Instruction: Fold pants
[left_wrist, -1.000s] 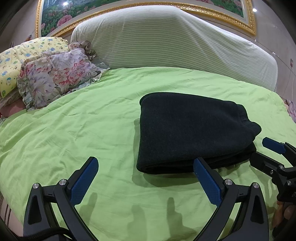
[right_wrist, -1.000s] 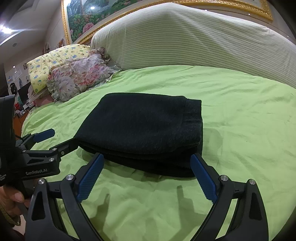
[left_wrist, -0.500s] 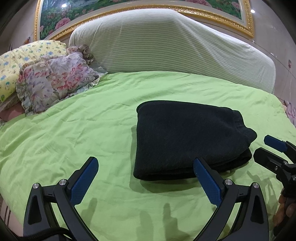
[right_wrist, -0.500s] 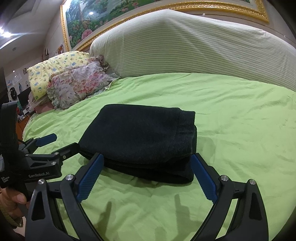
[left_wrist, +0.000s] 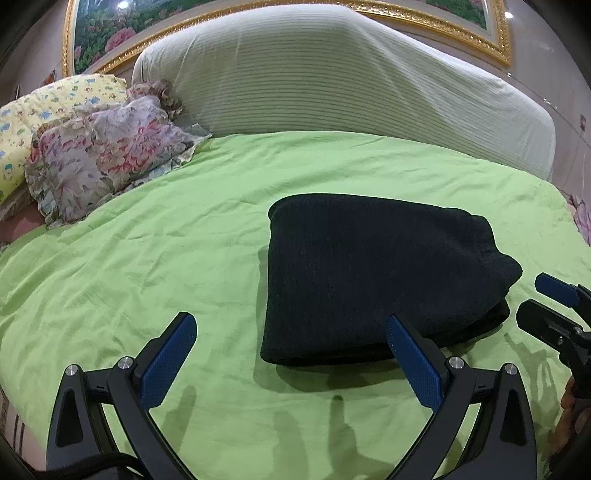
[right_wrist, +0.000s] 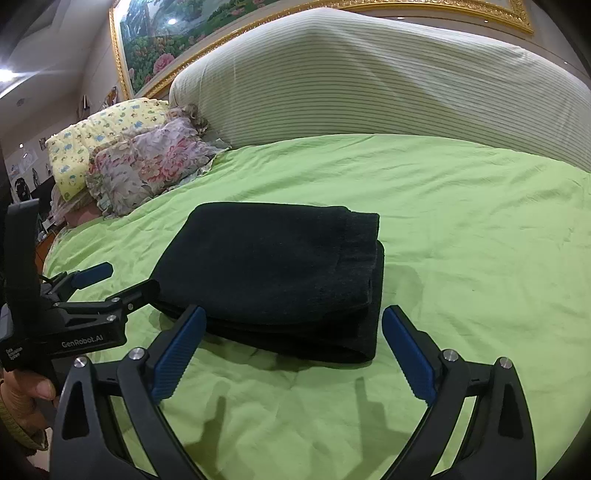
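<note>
The black pants (left_wrist: 373, 273) lie folded into a thick rectangular stack on the green bedsheet (left_wrist: 147, 258); the right wrist view shows the same stack (right_wrist: 273, 273) with its layered edge toward me. My left gripper (left_wrist: 291, 350) hovers open just short of the stack's near edge, nothing between its blue pads. My right gripper (right_wrist: 291, 343) is open too, held before the stack's near right corner. Each gripper appears in the other's view: the right one (left_wrist: 546, 302) beside the stack's right end, the left one (right_wrist: 114, 280) at its left edge, touching nothing I can see.
A striped white headboard cushion (left_wrist: 332, 81) rises behind the bed. Floral (left_wrist: 99, 155) and yellow (left_wrist: 22, 122) pillows are piled at the back left. A hand (right_wrist: 26, 387) holds the left gripper's handle. Open green sheet lies left of and in front of the stack.
Both grippers have drawn back slightly from the folded pants, so the stack looks a little farther away. The pants themselves have not moved.
</note>
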